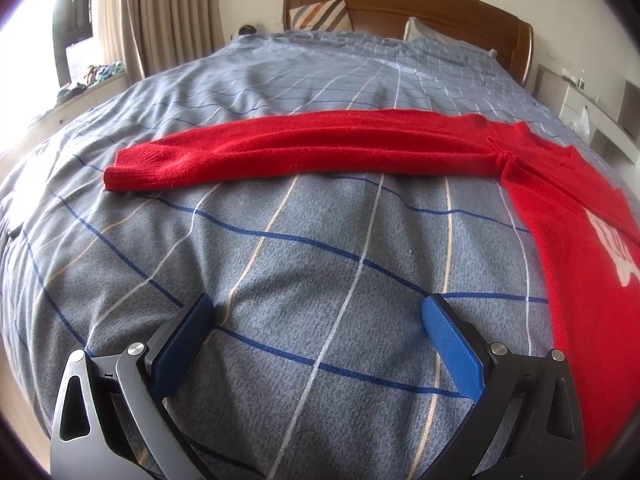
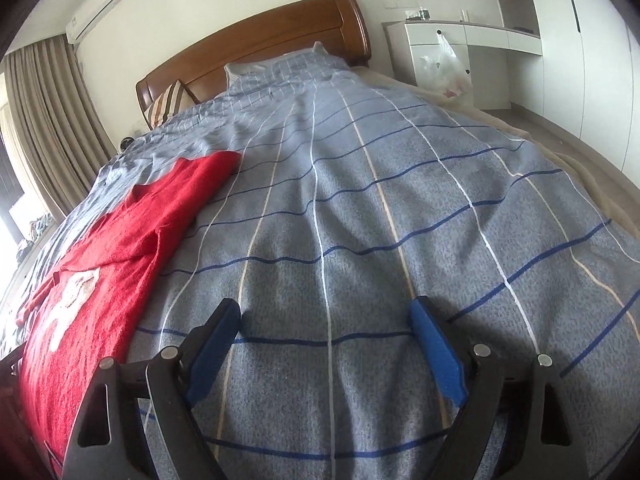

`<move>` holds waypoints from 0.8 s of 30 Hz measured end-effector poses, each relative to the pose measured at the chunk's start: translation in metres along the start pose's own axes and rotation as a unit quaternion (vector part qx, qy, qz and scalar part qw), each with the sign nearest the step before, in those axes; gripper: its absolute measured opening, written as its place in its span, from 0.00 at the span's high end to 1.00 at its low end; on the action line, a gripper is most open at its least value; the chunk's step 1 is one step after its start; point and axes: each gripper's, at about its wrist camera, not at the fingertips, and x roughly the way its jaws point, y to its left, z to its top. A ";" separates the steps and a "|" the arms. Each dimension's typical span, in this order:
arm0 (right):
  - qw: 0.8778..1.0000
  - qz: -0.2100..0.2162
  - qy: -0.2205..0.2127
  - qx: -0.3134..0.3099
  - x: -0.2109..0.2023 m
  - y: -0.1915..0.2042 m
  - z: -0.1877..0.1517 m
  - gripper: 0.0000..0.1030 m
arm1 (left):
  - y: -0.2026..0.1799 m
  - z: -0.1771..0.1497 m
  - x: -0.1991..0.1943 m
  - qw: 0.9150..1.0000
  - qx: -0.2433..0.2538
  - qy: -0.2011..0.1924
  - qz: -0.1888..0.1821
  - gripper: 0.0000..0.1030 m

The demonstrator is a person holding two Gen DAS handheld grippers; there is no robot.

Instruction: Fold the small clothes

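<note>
Both of my grippers hang low over the bed (image 1: 304, 240), and each has its jaws spread wide with nothing between them. Under the left gripper (image 1: 318, 312) I see only the blue-grey cover, and it is the same under the right gripper (image 2: 325, 316). That cover looks soft and a bit bumpy, with thin lines of dark blue, white and tan making squares. My job is the red sweater (image 1: 580, 248), which lies flat on the bed between my two grippers. From the left wrist view its body is off to the right, and one long sleeve (image 1: 280, 152) reaches straight out to the left, ending in a ribbed cuff (image 1: 128, 170). From the right wrist view the sweater (image 2: 100, 272) lies to the left with a white picture (image 2: 74, 292) on its front. It looks fuzzy and knitted, so I think it is light, floppy and stretchy, and it will sag when lifted. I think it will not slip much, since the fuzz should catch on my blue pads (image 1: 452, 344). A good place to pinch is the cuff, where the knit is thicker, or the bottom edge near me. Behind the bed stands a hard brown wooden headboard (image 1: 400, 4).
</note>
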 end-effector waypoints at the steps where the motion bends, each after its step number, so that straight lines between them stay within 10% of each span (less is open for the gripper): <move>1: 1.000 0.000 0.000 0.000 0.000 0.000 0.000 0.16 | 0.000 0.000 0.000 1.000 0.000 0.001 0.000 0.00; 24: 1.000 -0.002 -0.001 -0.001 0.001 0.000 0.000 0.17 | -0.002 0.000 0.002 1.000 0.004 0.001 0.002 0.00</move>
